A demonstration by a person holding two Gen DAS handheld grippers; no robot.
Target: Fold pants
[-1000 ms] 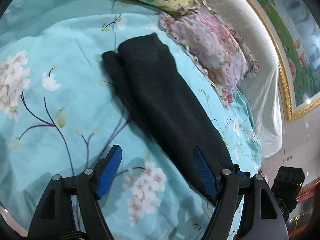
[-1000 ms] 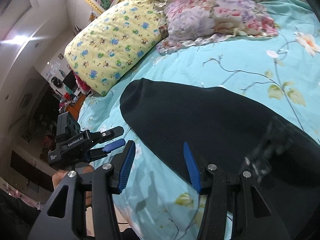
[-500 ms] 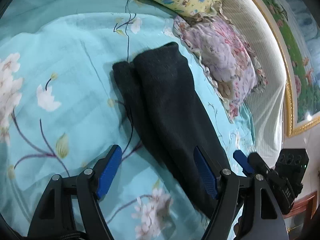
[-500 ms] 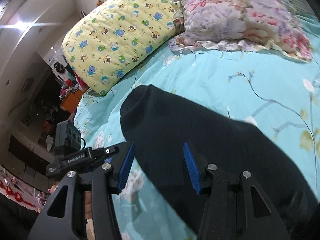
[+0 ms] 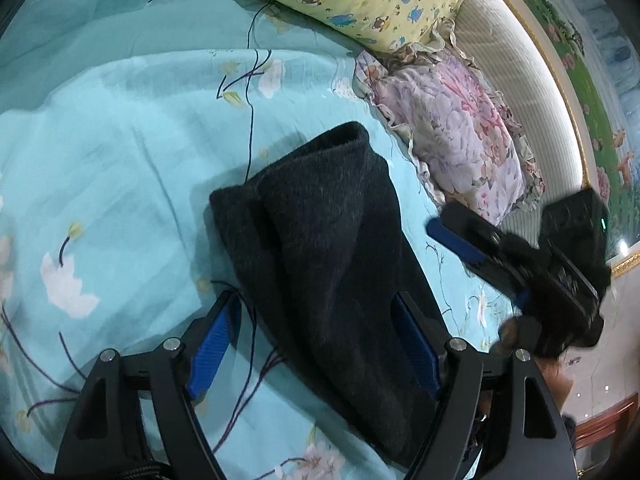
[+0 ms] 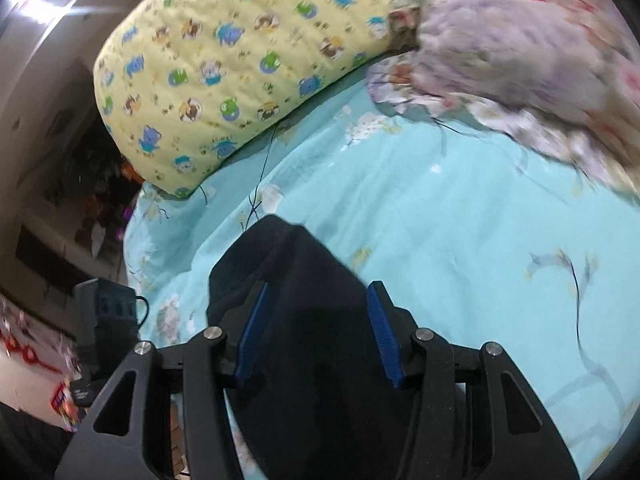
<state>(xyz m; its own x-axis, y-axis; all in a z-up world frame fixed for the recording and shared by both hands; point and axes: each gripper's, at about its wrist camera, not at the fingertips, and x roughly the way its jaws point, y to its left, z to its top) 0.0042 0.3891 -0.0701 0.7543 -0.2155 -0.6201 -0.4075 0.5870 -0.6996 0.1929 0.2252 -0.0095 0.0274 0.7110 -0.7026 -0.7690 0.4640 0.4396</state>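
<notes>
Blur smears the right gripper (image 5: 472,248) in the left wrist view. Near end of the dark, fuzzy folded pants (image 5: 332,256) is cut off behind both grippers. The pants lie flat on the turquoise floral bed sheet (image 5: 120,184), long axis running from the grippers toward the yellow cartoon-print pillow (image 6: 240,64). Left gripper (image 5: 316,348), jaws apart, has just widened over the pants; right gripper jaws apart, gripping nothing. Since earlier, both views moved closer to the cuffs.
</notes>
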